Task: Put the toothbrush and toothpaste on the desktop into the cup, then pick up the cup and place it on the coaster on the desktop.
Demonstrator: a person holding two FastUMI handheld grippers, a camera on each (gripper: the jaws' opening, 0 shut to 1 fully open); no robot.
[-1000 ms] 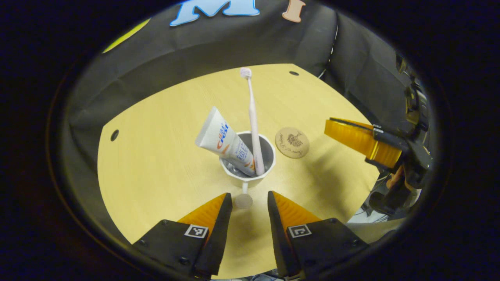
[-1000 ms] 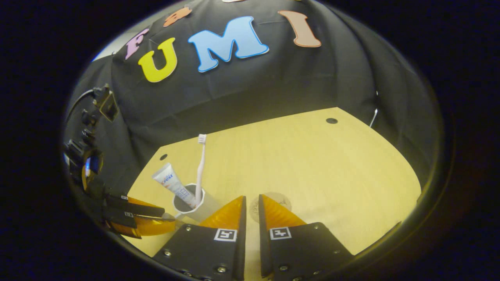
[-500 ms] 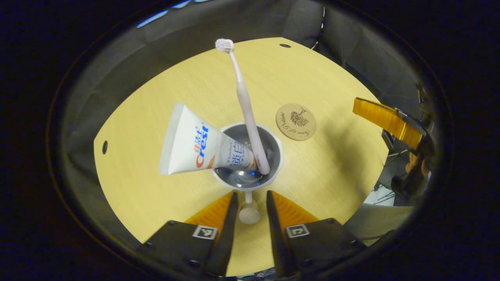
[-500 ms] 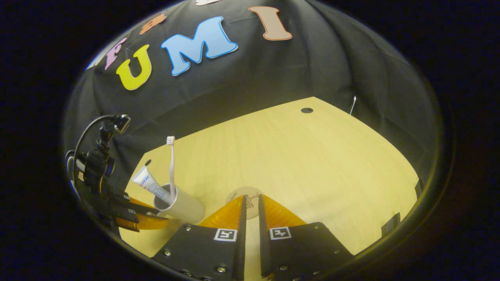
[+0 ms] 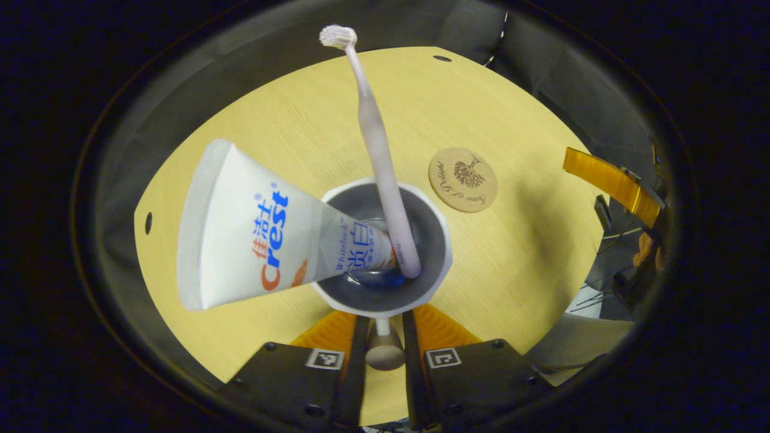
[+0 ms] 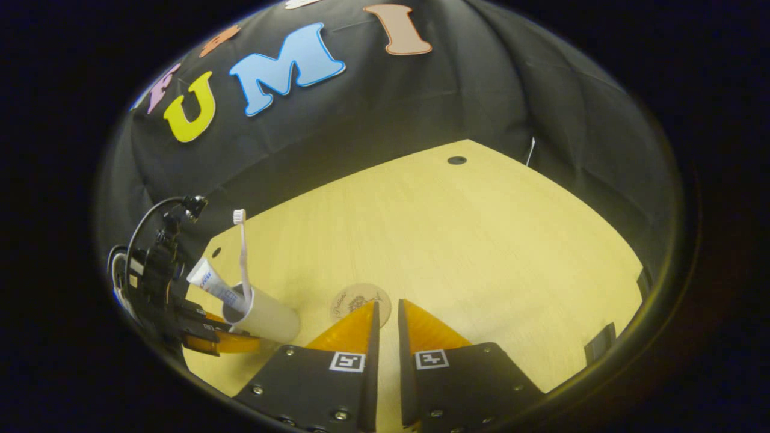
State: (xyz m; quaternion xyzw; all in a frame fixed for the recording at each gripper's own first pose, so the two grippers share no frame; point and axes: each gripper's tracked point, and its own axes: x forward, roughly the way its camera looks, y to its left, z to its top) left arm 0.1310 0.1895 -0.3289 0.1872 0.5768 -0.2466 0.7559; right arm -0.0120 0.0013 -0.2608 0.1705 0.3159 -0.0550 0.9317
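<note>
White cup point(image 5: 385, 304) is sitting right in front of your left gripper point(image 5: 384, 337), mouth facing the camera. You're pinching its small knobbed handle point(image 5: 383, 353) between the two fingers, which are closed down to a narrow slot with the handle stem between them and both inner faces looking like they're pressing on it. In the right gripper view the cup point(image 6: 264, 313) is tilting toward the desktop point(image 6: 457, 240), held at the edge of the frame by that left gripper point(image 6: 210, 337); I can't tell if its base is touching the wood.

Toothpaste point(image 5: 252, 234) is sitting in the cup cap-down, flat crimped end sticking out to the left over the rim. Toothbrush point(image 5: 376, 144) is standing in the cup beside it, handle end at the bottom, bristle head up and away.

Coaster point(image 5: 462, 179) is lying flat on the desktop, right of the cup and apart from it, nothing on it.

Your right gripper point(image 6: 385, 319) is hovering over the desktop just short of the coaster point(image 6: 355, 300), fingers nearly together with a thin gap, gripping nothing. In the left gripper view one of its fingers point(image 5: 610, 183) is showing at the far right.
</note>
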